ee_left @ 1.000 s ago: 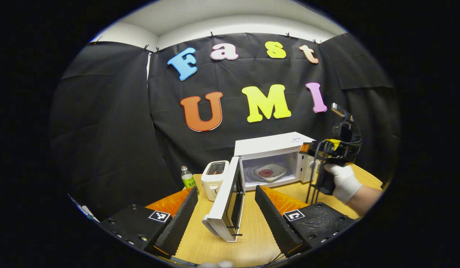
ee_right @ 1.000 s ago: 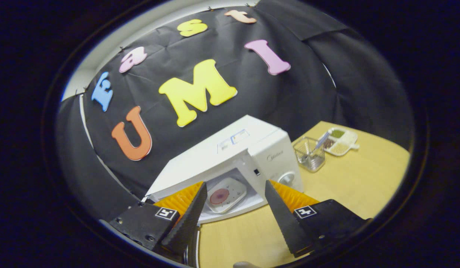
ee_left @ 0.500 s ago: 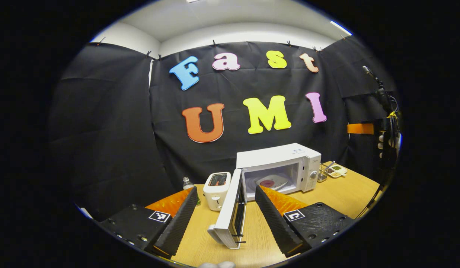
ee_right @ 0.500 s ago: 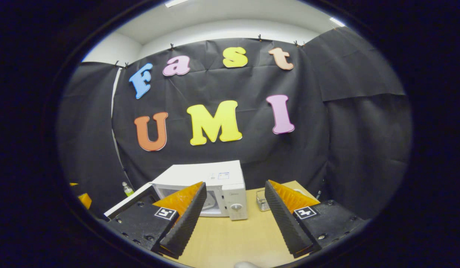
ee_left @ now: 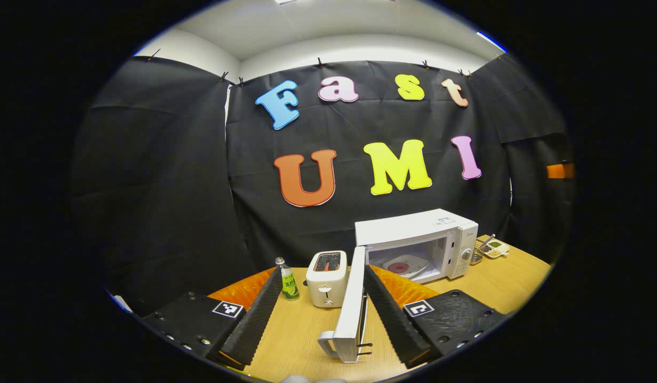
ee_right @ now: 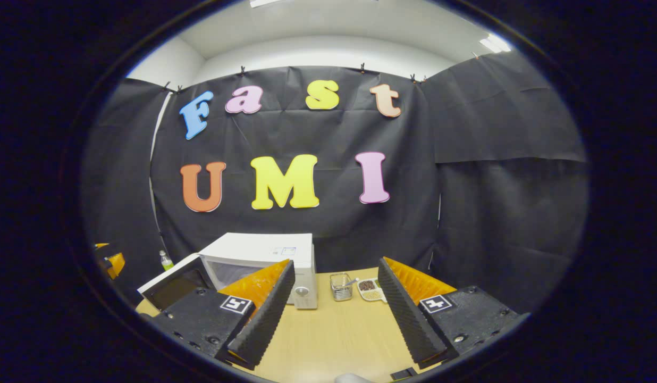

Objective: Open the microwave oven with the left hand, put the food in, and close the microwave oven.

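Microwave (ee_left: 416, 229) sits on the wooden table (ee_left: 307, 330) against the black cloth wall, door (ee_left: 352, 303) swung wide open toward the left gripper (ee_left: 320, 314). Food plate (ee_left: 405, 265), white with a reddish patch, lies inside the cavity on the floor of the oven. Left gripper jaws are apart, holding nothing; the open door's free edge stands between the two fingers, nearer the right-hand one, and whether it touches that finger can't be told from this angle.

Around it in the left gripper view: white toaster (ee_left: 326, 271) just beside the door's hinge side, small green bottle (ee_left: 288, 279) left of the toaster and partly behind the left-hand finger. Right of the microwave, a wire basket (ee_left: 476, 254) with utensils and a divided snack tray (ee_left: 494, 248), both small and hard to make out.

Right gripper (ee_right: 331, 306) is held back from the table, jaws apart, empty. In the right gripper view the microwave (ee_right: 264, 250) is seen from its control-panel side; its left-hand finger covers part of the front and the cavity, so the plate isn't readable here. The open door (ee_right: 171, 284) shows its dark window, lower edge cut off behind the gripper body. Wire basket (ee_right: 340, 286) and snack tray (ee_right: 370, 289) stand between the fingers, well apart from them, just beside the microwave. Green bottle (ee_right: 166, 260) pokes up behind the door.
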Demonstrator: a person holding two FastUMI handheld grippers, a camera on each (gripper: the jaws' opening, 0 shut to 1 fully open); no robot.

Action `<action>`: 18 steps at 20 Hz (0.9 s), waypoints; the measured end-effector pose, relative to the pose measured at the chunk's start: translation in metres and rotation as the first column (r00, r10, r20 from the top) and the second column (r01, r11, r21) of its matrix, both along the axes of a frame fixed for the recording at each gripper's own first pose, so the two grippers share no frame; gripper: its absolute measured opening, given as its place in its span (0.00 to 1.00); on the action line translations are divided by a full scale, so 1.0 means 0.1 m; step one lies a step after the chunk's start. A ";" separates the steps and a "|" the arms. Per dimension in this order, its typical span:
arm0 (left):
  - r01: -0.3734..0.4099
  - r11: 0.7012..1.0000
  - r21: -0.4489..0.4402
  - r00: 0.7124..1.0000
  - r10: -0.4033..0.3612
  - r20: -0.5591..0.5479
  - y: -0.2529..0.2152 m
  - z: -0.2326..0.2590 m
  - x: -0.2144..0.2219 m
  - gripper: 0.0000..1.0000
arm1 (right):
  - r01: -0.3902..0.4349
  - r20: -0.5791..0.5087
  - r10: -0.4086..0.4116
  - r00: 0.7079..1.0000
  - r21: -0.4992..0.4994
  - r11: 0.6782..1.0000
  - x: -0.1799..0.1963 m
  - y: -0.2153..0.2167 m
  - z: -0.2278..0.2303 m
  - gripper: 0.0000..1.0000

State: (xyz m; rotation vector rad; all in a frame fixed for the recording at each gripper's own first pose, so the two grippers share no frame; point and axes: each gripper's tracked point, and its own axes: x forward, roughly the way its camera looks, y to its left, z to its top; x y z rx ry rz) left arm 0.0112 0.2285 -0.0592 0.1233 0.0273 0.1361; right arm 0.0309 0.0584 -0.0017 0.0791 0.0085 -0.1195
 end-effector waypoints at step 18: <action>-0.030 0.998 -0.053 0.986 0.021 -0.163 0.76 -1.48 0.09 0.00 | -0.024 -0.044 0.022 0.999 -0.026 0.999 -0.42 0.31 0.14 0.92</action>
